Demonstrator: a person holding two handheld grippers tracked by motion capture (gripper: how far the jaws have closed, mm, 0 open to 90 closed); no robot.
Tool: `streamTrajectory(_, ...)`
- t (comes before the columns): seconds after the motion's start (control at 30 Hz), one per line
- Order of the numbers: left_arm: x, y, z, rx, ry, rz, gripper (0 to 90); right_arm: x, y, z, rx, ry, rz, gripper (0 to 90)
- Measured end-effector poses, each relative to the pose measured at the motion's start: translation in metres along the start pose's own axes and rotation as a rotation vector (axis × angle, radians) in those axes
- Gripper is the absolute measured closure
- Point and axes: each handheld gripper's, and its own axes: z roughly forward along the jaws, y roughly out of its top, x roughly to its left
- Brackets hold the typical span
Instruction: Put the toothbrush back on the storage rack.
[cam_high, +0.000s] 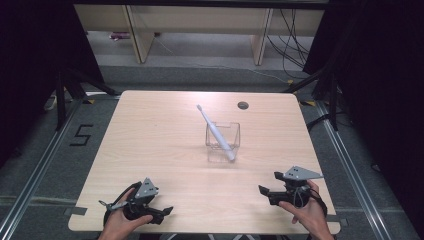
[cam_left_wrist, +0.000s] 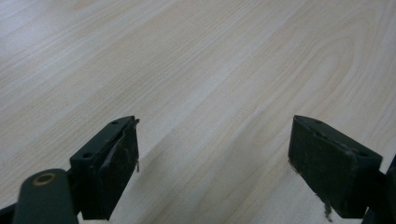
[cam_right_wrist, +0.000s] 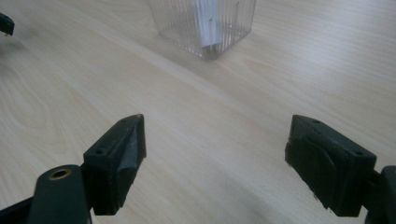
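Note:
A clear square plastic cup (cam_high: 223, 142) stands upright near the middle of the wooden table (cam_high: 150, 135). A white toothbrush (cam_high: 215, 132) leans in it, head up and tilted toward the far left. The left gripper (cam_high: 169, 210) rests open near the table's front left edge, held by a hand. My right gripper (cam_high: 261, 189) sits open at the front right, jaws pointing left toward the cup. In the right gripper view the cup (cam_right_wrist: 205, 23) lies ahead of the open jaws (cam_right_wrist: 215, 158), well apart. Bare wood lies between the open jaws of the left gripper (cam_left_wrist: 212, 158).
A round cable hole (cam_high: 243, 105) sits near the table's far edge. Dark curtains flank both sides, and metal floor rails run alongside the table. Shelving and cables stand beyond the far edge.

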Motion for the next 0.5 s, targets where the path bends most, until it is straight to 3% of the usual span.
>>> streamTrajectory(0.03,0.000,0.000,0.000,0.000,0.001,0.000,15.5,0.003,-0.001,0.000,0.002,-0.001,0.029,20.3)
streamTrajectory(0.07,0.000,0.000,0.000,0.000,0.001,0.000,15.5,0.001,-0.002,-0.001,0.003,-0.005,-0.001,20.3)
streamTrajectory(0.1,0.000,0.000,0.000,0.000,0.001,0.000,15.5,0.003,-0.003,-0.002,0.010,0.000,0.029,20.3)
streamTrajectory(0.13,0.000,0.000,0.000,0.000,0.001,0.000,15.5,0.001,-0.004,-0.003,0.008,-0.008,-0.003,20.2)
streamTrajectory(0.23,0.000,0.000,0.000,-0.001,-0.006,-0.003,15.5,0.003,-0.006,-0.004,0.008,-0.002,0.020,20.2)
streamTrajectory(0.27,0.000,0.000,0.000,-0.002,-0.006,-0.003,15.5,0.001,-0.007,-0.006,0.019,-0.016,-0.003,20.1)
streamTrajectory(0.3,0.000,0.000,0.000,0.000,0.000,0.000,15.5,0.003,-0.008,-0.006,0.030,-0.011,0.023,20.0)
streamTrajectory(0.33,0.000,0.000,0.000,0.000,0.000,0.002,15.5,0.001,-0.009,-0.007,0.028,-0.023,-0.002,20.1)
streamTrajectory(0.37,0.000,0.000,0.000,-0.007,-0.001,0.000,15.5,0.003,-0.011,-0.007,0.029,-0.010,0.034,20.0)
streamTrajectory(0.4,0.000,0.000,0.000,-0.006,0.000,-0.001,15.5,0.000,-0.011,-0.007,0.032,-0.019,0.000,20.1)
streamTrajectory(0.43,0.000,0.000,0.000,-0.008,-0.006,-0.004,15.5,0.003,-0.012,-0.008,0.042,-0.011,0.034,20.0)
streamTrajectory(0.47,-0.001,0.000,0.000,-0.007,-0.008,-0.006,15.5,0.001,-0.013,-0.008,0.036,-0.010,0.005,20.1)
streamTrajectory(0.5,0.000,0.000,0.001,-0.003,-0.001,-0.001,15.5,0.003,-0.014,-0.008,0.038,-0.010,0.034,20.1)
